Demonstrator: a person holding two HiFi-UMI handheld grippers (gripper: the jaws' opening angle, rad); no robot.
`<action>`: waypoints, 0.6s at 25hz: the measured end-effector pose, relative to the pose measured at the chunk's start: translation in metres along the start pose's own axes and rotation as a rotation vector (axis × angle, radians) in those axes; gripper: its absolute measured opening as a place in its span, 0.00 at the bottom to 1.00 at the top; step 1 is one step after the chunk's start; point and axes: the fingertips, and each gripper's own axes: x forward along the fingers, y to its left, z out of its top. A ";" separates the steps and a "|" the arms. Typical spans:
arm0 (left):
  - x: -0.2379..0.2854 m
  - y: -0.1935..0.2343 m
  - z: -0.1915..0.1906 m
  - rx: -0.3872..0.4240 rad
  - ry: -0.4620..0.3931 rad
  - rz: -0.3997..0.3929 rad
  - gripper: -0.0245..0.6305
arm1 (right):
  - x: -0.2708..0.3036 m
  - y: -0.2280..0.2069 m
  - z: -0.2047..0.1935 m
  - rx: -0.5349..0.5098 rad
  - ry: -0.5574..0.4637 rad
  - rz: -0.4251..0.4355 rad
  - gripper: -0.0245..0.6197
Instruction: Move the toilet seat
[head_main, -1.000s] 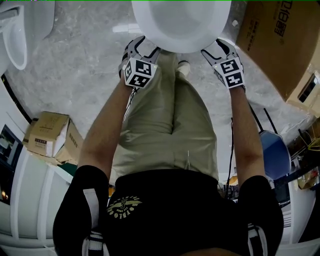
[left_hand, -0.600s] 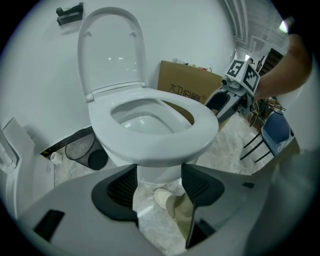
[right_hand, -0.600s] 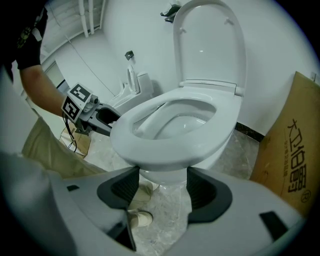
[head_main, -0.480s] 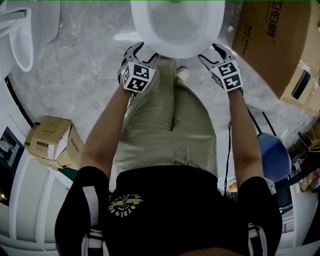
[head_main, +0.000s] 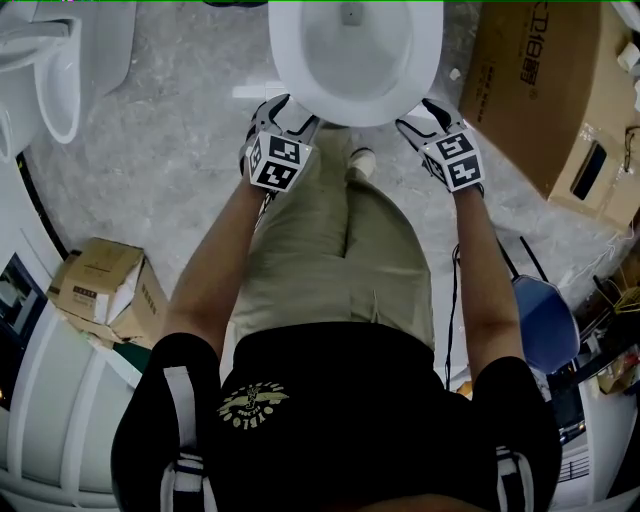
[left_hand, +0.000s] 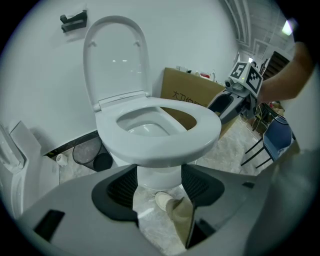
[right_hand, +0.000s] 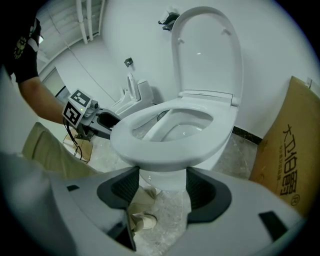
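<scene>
Closest in on the head view is the person's black shirt (head_main: 330, 420) and khaki trousers (head_main: 330, 250), with both arms (head_main: 210, 270) stretched down and forward. Each hand's got a claw. The left claw (head_main: 292, 108) sits at the front-left edge of the bowl (head_main: 355, 50) and the right claw (head_main: 425, 110) at the front-right edge, so they sort of bracket the front of it. Can't tell from up there whether either one actually touches the rim.

Both claws are spread wide with nothing pinched. In the left gripper view the dark pads (left_hand: 117, 187) stand well apart. Through the gap you get the floor (left_hand: 152, 220), a pale shoe (left_hand: 163, 199) and the white pedestal (left_hand: 157, 175). It's the same in the right gripper view.

The seat (left_hand: 165, 145) is down flat on the bowl, and its front rim shows just above and past the pads in both gripper views. Behind it the lid (left_hand: 117, 55) stands upright against the white wall (left_hand: 40, 75).

Further out there's a black mesh bin (left_hand: 86, 150) on the floor beside the pedestal and a big box (head_main: 545, 90) off to the right, with a blue chair (head_main: 545, 320) near it. On the left are a small box (head_main: 105, 275) and another white fixture (head_main: 50, 70) up in the corner.
</scene>
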 end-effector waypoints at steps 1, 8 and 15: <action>-0.002 0.001 0.002 -0.001 0.000 0.002 0.46 | -0.003 0.001 0.003 0.001 -0.003 -0.002 0.49; -0.016 0.004 0.018 -0.015 -0.006 0.016 0.46 | -0.020 0.002 0.019 -0.001 -0.007 -0.011 0.49; -0.031 0.010 0.034 -0.025 -0.008 0.023 0.46 | -0.036 0.003 0.038 -0.008 -0.005 -0.020 0.49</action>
